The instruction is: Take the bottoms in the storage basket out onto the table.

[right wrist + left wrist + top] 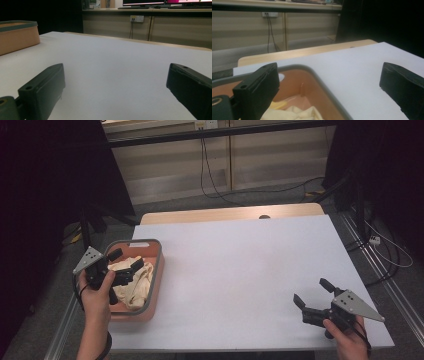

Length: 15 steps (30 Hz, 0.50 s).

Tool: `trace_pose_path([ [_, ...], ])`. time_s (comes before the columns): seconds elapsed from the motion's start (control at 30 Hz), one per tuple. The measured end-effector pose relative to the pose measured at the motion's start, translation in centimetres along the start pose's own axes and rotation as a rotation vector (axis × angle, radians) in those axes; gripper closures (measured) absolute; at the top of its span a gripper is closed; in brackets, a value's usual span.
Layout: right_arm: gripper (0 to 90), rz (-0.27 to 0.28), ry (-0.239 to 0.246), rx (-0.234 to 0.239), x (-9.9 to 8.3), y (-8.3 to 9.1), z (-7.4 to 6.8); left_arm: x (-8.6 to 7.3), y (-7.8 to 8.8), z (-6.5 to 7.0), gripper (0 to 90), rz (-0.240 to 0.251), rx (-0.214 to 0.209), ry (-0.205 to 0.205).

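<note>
A salmon-coloured basket with a grey rim (159,251) stands at the table's left edge and holds crumpled cream cloth (135,282). My left gripper (126,260) hangs open over the basket, above the cloth, with nothing between its jaws. In the left gripper view the basket rim (312,70) and cloth (297,113) lie below the spread jaws. My right gripper (312,291) is open near the table's front right corner, just above the white top, holding nothing. From the right gripper view the basket (17,36) stands far off at the left.
The white table top (240,270) stretches wide between the basket and the right gripper. A wooden strip (230,213) borders its far edge. Cables (210,175) hang down the wall behind, and more cables (390,255) lie on the floor at right.
</note>
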State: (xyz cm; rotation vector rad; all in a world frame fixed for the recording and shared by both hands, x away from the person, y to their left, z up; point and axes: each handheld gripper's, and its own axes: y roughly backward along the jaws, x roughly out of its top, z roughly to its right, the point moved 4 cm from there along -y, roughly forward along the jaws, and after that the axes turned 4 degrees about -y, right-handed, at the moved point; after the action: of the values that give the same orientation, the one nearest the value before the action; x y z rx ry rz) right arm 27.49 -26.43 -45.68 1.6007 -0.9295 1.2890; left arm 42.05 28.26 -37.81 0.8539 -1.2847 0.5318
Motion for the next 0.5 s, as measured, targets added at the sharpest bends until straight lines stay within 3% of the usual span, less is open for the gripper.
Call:
trace_pose_path([
  [0.17,1.8,0.000,0.003,0.003,0.0,0.0,-0.1,-0.7,-0.8,-1.1,3.0,-0.053,0.022,-0.004],
  [0.5,1.8,-0.003,0.004,0.015,-0.1,-0.1,-0.3,-3.2,-2.7,-2.9,3.0,-0.165,0.055,0.035],
])
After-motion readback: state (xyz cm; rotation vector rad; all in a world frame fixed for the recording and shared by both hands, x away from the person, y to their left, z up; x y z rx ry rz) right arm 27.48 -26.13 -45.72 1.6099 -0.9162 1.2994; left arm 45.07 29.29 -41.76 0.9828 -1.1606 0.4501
